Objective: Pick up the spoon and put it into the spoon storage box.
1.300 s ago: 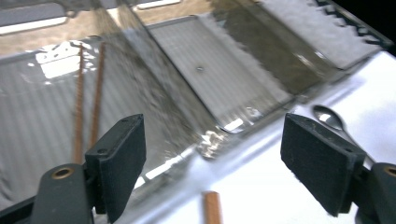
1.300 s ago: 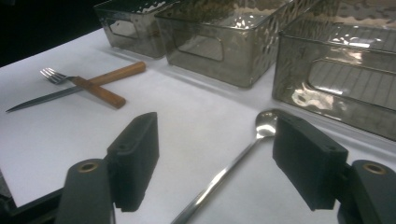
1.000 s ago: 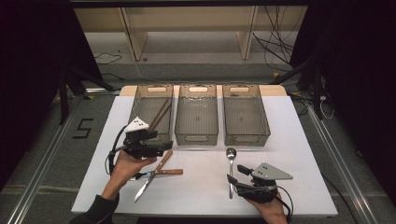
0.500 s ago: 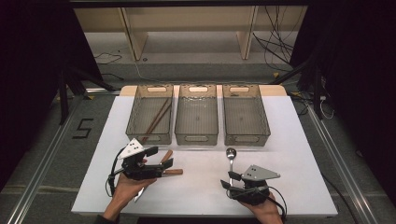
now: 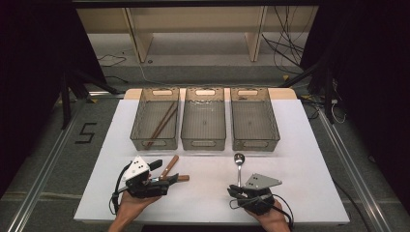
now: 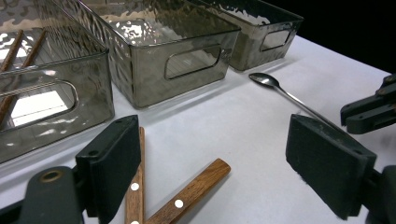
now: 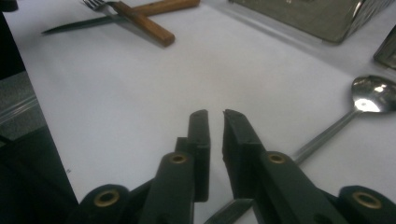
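Observation:
My left gripper [image 5: 158, 177] hangs low over two crossed wooden-handled utensils [image 5: 170, 170] near the table's front left. In the left gripper view its jaws [image 6: 215, 154] stand wide open, with the wooden handles [image 6: 187, 196] on the table between and below them, untouched. A metal spoon [image 5: 238, 166] lies front centre. My right gripper [image 5: 235, 192] sits at its handle end. Its jaws [image 7: 215, 116] have just been closing and are nearly together, with nothing between the tips. The spoon's handle [image 7: 322, 135] runs under the right jaw.
Three smoky clear bins stand in a row at the back: the left bin [image 5: 155, 140] holds brown chopsticks [image 5: 162, 123], while the middle bin [image 5: 203, 140] and the right bin [image 5: 254, 140] look empty. A fork and knife blade [image 7: 81, 25] lie beyond the right gripper.
My left gripper has come down and nearer, from beside the left bin to just over the wooden handles. The right gripper's jaws have closed from wide apart to a thin gap.

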Available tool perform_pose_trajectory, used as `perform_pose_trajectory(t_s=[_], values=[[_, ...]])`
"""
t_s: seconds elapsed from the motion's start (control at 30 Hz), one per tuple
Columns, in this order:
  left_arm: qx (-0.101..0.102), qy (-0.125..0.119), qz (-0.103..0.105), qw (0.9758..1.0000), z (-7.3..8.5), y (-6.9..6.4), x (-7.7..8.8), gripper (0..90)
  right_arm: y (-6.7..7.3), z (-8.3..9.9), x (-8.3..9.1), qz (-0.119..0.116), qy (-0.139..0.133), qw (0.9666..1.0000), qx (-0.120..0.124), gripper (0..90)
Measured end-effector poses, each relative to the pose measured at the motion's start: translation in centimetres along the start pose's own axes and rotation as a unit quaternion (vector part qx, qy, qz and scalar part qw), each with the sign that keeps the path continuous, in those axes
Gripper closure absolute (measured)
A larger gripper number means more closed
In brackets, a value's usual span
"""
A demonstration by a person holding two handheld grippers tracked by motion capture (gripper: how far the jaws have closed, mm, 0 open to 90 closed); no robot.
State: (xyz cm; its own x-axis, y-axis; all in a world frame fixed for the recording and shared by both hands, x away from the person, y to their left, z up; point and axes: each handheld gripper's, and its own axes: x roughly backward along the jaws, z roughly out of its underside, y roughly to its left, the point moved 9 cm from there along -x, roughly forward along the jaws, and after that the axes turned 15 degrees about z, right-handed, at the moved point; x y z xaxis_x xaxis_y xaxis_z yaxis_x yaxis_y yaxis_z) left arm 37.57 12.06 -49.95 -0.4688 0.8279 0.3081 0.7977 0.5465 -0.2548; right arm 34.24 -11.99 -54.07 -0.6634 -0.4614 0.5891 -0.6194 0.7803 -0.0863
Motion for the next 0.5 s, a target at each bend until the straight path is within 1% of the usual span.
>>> perform_pose_trajectory(t_s=[0.17,0.27,0.33,0.37,0.5], values=[[-0.007,0.004,-0.005,1.0,0.3,-0.3,0.0,18.0,0.1,0.6,-0.6,0.003,0.022,0.9997,0.009,89.8],[-0.012,0.008,-0.007,0.9999,0.5,-0.4,0.0,18.0,0.3,1.1,-0.9,0.0,0.039,0.9991,0.016,90.0],[-0.012,0.007,-0.004,0.9999,0.6,-0.6,-0.1,18.0,0.4,1.5,-1.1,0.004,0.052,0.9983,0.025,90.0],[-0.015,0.008,-0.004,0.9999,0.6,-0.7,-0.1,18.0,0.4,1.6,-1.1,0.006,0.054,0.9981,0.028,90.0],[-0.019,0.009,-0.001,0.9998,0.6,-0.9,-0.1,18.0,0.3,1.7,-0.9,0.008,0.063,0.9977,0.025,90.0]])
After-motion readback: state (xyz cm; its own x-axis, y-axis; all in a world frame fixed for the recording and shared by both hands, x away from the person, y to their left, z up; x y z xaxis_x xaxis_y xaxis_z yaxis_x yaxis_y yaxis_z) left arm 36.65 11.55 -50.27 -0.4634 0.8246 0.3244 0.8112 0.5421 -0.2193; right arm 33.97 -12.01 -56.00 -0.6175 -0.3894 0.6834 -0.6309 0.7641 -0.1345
